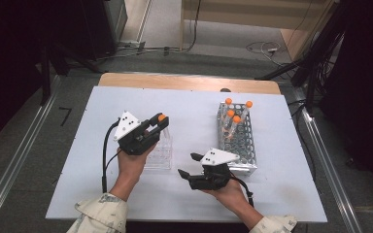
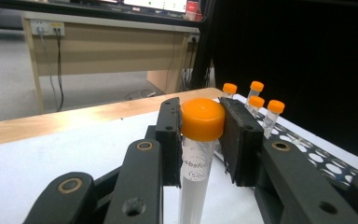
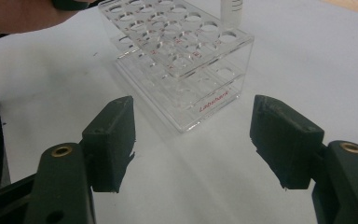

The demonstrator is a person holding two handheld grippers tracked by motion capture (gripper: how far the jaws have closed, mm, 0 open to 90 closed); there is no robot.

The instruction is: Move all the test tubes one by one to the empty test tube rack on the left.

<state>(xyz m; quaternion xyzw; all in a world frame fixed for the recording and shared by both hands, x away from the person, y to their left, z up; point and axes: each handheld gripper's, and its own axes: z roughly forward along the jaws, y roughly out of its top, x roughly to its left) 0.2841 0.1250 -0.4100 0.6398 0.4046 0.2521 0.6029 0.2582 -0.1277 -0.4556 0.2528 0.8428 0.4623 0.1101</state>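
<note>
High view: I hold the left gripper (image 1: 161, 121) over the clear acrylic rack (image 1: 159, 153).

Left gripper view: its flat black pads clamp the smooth orange cap of a translucent tube (image 2: 196, 158).

Right gripper view: the right gripper (image 3: 193, 140) stands open, its jaws apart with nothing between them, facing the rack (image 3: 182, 70).

- Tube (image 2: 196, 179) with the orange cap (image 2: 202, 119), seen in the left gripper view: grey print running up its clear wall reads "abshar" (the first letter is hidden behind the jaw), and below it "15mL" beside fine graduation lines.
- Clear rack (image 3: 182, 70), seen in the right gripper view: red lettering on the front edge of its lower plate reads "Labshark".
- Same rack, top plate: small red marks stand beside the holes (too small to read).
- Upper tube (image 3: 230, 11) in that view: dark graduation lines, no legible figures.
</note>
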